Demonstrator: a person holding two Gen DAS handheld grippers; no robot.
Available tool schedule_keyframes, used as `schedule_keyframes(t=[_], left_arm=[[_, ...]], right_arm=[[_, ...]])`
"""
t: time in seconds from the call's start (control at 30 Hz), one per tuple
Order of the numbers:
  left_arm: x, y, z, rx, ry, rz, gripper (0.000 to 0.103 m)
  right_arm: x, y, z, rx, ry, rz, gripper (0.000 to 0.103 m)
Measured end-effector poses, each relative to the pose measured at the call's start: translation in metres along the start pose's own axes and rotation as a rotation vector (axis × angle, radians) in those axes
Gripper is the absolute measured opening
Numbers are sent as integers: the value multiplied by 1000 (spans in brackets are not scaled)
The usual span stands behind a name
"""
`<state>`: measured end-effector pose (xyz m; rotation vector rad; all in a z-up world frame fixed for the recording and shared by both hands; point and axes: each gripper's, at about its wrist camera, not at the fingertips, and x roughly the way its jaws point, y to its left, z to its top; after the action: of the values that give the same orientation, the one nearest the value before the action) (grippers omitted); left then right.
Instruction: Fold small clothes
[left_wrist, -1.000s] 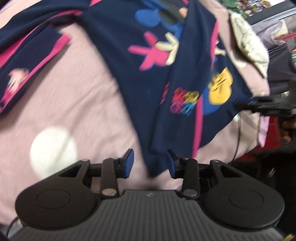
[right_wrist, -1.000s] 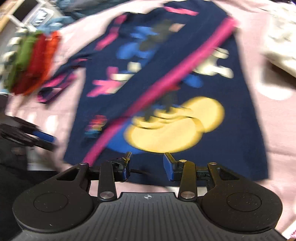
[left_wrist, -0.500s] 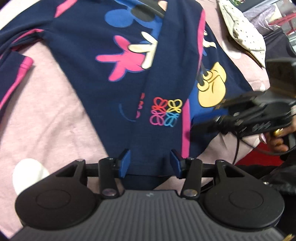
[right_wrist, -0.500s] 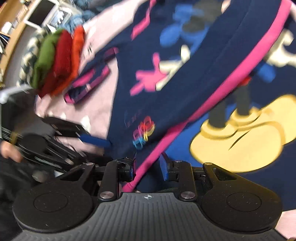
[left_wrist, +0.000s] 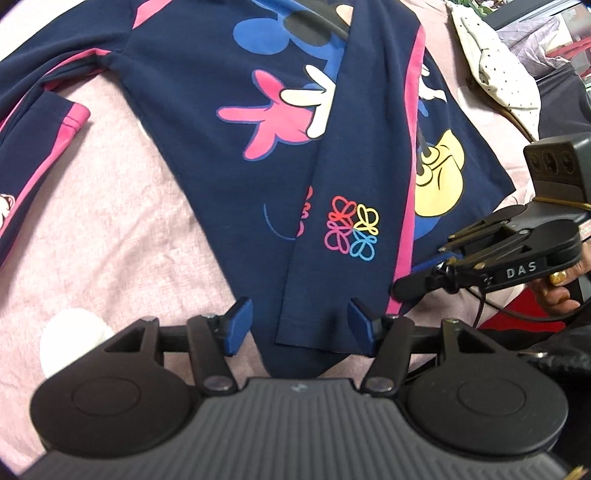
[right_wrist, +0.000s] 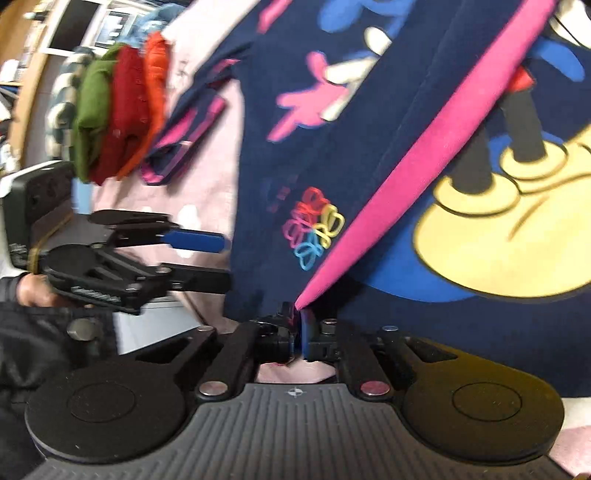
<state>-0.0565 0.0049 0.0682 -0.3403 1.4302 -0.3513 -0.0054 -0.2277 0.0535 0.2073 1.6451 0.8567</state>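
A navy top (left_wrist: 236, 122) with a cartoon print and pink stripes lies spread on a pink sheet (left_wrist: 110, 236), one sleeve (left_wrist: 354, 184) already folded in over its front so the cuff sits at 6 o'clock by the hem. It looks like thin jersey: light, limp, no stiffness to carry a fold, so it will drape and drag unless lifted from two points along one edge. The left claw (left_wrist: 301, 321) has just been opening and hovers with its blue pads either side of the cuff, cloth between them but not pinched. The right claw (right_wrist: 297, 325) has just been closing and in its own view is nipped tight on the bottom tip of the pink stripe (right_wrist: 424, 147) at the sleeve end. Hem corners and cuff are the sound places to grip; a pinch mid-panel would only bunch the cloth. The other sleeve (left_wrist: 44, 122) trails out at 9 o'clock, not yet folded. Room is fair: bare sheet lies open at 8 o'clock in the left view, but a dotted white cloth (left_wrist: 491, 62) sits close at 1 o'clock, and in the right view a stack of green, red and orange clothes (right_wrist: 118, 110) lies at 10 o'clock, near the loose sleeve. The two claws work close together at the hem, so I would judge a clash between them the main risk.
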Motion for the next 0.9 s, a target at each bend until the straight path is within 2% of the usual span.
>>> schedule_keyframes(t=[0.03, 0.1, 0.23, 0.27, 0.37, 0.4, 0.43, 0.5, 0.57, 0.6, 0.7, 0.73, 0.8, 0.9], left_arm=[[0, 0, 0, 1, 3, 2, 57], [-2, 0, 1, 3, -2, 1, 60], [-3, 1, 0, 7, -1, 10, 63], [-2, 2, -1, 6, 3, 16, 64], [-1, 4, -1, -2, 12, 40, 70], [-1, 5, -2, -5, 9, 49, 74], [-3, 6, -2, -6, -1, 65, 80], [-8, 7, -3, -8, -35, 120, 87], [-15, 7, -5, 1, -81, 195, 91], [-19, 8, -7, 8, -106, 233, 94], [-31, 12, -12, 43, -180, 375, 97], [-35, 15, -13, 45, -195, 412, 97], [-42, 24, -16, 10, -219, 450, 97], [-51, 44, -23, -91, -237, 443, 97]], right_arm=[[1, 0, 0, 10, 11, -30, 40], [-4, 6, 0, -24, 7, -42, 40], [-30, 18, -1, -128, -24, -125, 44], [-39, 21, -1, -140, -57, -117, 44], [-52, 20, 5, -148, -161, -23, 47], [-50, 18, 8, -138, -180, -4, 55], [-44, 16, 12, -120, -195, -4, 69], [-29, 9, 16, -85, -212, -58, 79], [-11, 5, 19, -81, -187, -141, 75], [-8, 6, 19, -98, -192, -152, 73], [-7, 19, 20, -119, -192, -184, 77], [-9, 27, 20, -154, -200, -202, 69], [-16, 42, 21, -251, -248, -205, 62], [-22, 69, 25, -401, -311, -228, 59]])
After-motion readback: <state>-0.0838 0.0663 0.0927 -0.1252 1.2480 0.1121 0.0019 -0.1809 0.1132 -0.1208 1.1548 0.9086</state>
